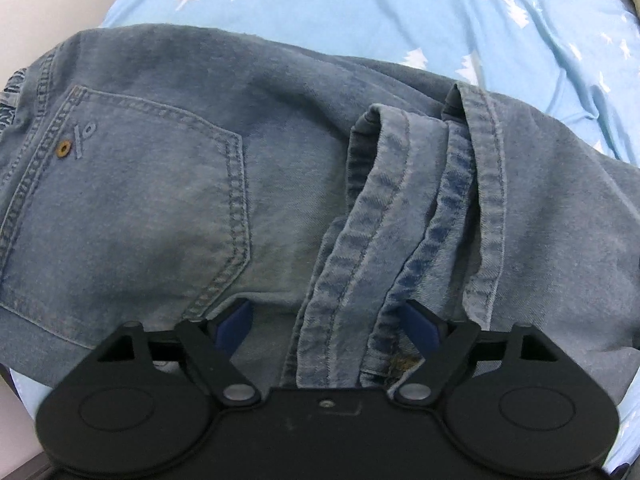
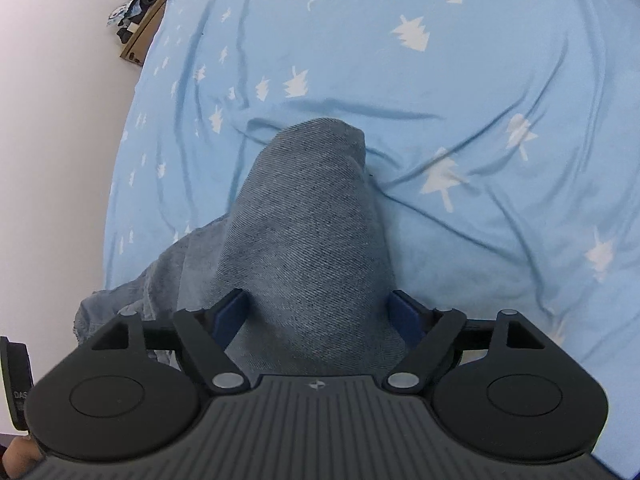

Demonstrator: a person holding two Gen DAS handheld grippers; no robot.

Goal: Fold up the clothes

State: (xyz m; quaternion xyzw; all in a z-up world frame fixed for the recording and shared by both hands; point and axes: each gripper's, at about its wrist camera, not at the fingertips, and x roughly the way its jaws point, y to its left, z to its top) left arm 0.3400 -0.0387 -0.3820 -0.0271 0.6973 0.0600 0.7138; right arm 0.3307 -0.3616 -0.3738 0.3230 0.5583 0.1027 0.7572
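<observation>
Faded blue denim jeans (image 1: 168, 200) lie folded, back pocket up, leg hems doubled over the seat; one bunched fold (image 2: 308, 232) rises upward.

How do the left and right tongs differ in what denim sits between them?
The left tongs straddle stitched hem bands of the jeans, beside the back pocket; the right tongs straddle a smooth, seamless bulge of denim. Left's fabric lies flat and low; right's rises into a hump over the tree-print bedsheet. Both stand wide apart, blue pads flanking the same jeans, with no pinch visible.
</observation>
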